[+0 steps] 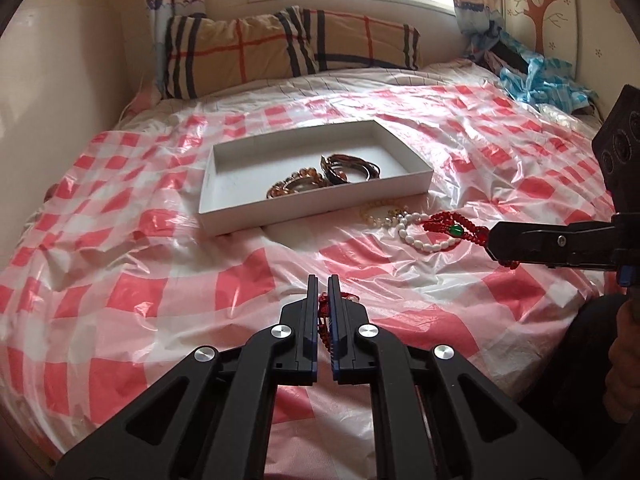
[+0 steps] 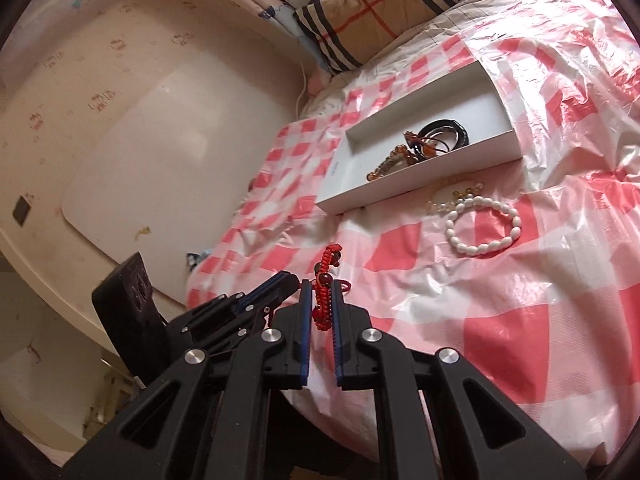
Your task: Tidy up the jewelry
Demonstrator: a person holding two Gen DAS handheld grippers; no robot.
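We hold a red braided bracelet (image 2: 325, 300) between both pairs of tongs, lifted a little above the bed (image 1: 160, 280) and well short of the white tray (image 1: 224, 216). The left tongs (image 1: 322, 284) are clamped on one end of the cord, the red knots showing between the pads; the right tongs (image 2: 321, 285) are clamped on the other part, with a brown bead and a braided tail sticking up past the tips. In the left wrist view a green bead (image 1: 456, 231) shows on the red strand by the right tongs.

We judge it very light, soft and floppy: it will sag and swing, and the beads are the only hard parts. The braid is rough, so it should not slip; a pinch on the cord beside a bead is where we would keep hold, not on the rounded bead itself.

Its long axis seems to run from one pair of tongs to the other, roughly along the near bed edge. The span between them is not seen whole.

A white bead bracelet (image 2: 484, 226) and a pale amber strand (image 2: 452, 196) lie just beside the tray.
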